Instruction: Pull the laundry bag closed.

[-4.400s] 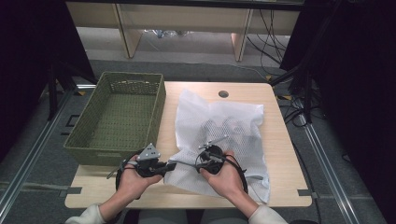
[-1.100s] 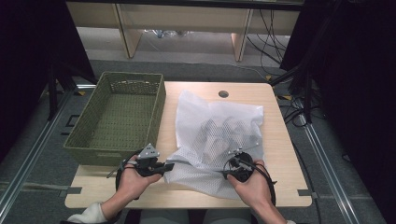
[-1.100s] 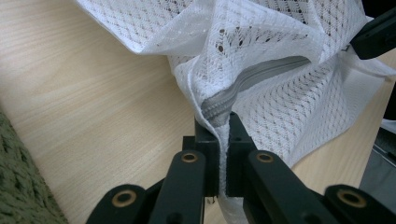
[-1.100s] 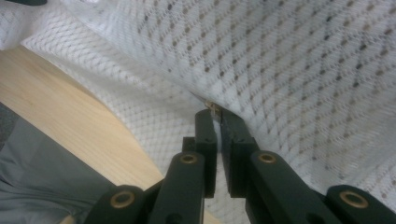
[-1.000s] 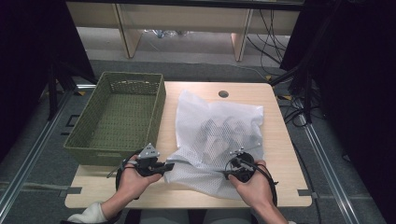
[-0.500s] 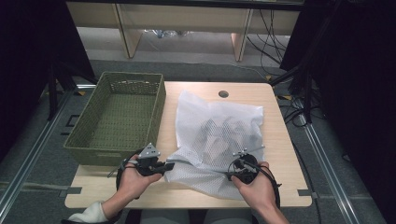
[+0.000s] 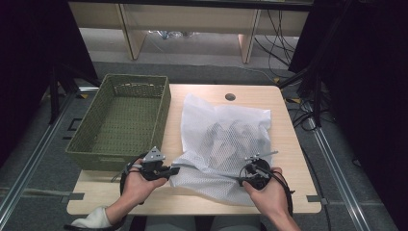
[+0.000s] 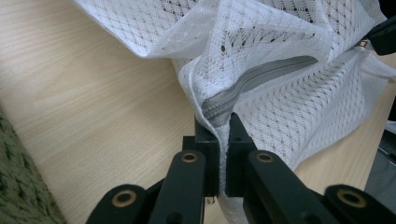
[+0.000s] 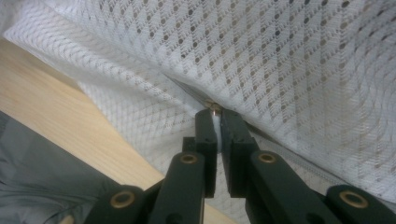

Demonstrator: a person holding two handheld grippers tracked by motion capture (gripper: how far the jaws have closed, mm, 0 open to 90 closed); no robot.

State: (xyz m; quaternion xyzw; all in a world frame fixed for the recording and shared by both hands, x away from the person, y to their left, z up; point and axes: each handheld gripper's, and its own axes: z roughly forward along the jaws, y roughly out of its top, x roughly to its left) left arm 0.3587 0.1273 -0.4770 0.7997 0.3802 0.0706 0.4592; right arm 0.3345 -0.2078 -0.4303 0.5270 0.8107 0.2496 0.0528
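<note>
A white mesh bag (image 7: 226,144) lies on a pale wooden surface (image 7: 284,144), spread from the middle of the high view down toward its lower edge, with something dark showing faintly through the netting near its centre. A green woven basket (image 7: 122,120) sits just beside the bag at the left of the frame, its near end overhanging the surface's left side. Two hands come in from the bottom of the high view. The left hand (image 7: 137,180), at lower left, holds the left claw (image 7: 168,169) against the bag's near left corner. The right hand (image 7: 269,195), at lower right, holds the right claw (image 7: 246,175) at the bag's near edge. A grey zipper (image 7: 204,169) runs along that near edge between the two claws. In the left claw view, the jaws rising from the bottom centre are closed tight on the end of the zipper (image 8: 233,98), pinching the grey tape and white mesh where the fabric bunches up; the bag (image 8: 289,60) billows across the upper right of that frame, with bare wood at the left. In the right claw view, the jaws at bottom centre are closed with only a sliver between them, gripping a small metal zipper pull (image 9: 214,108) at their tips, with mesh (image 9: 280,60) across the top and right of that frame and bare wood at lower left.
</note>
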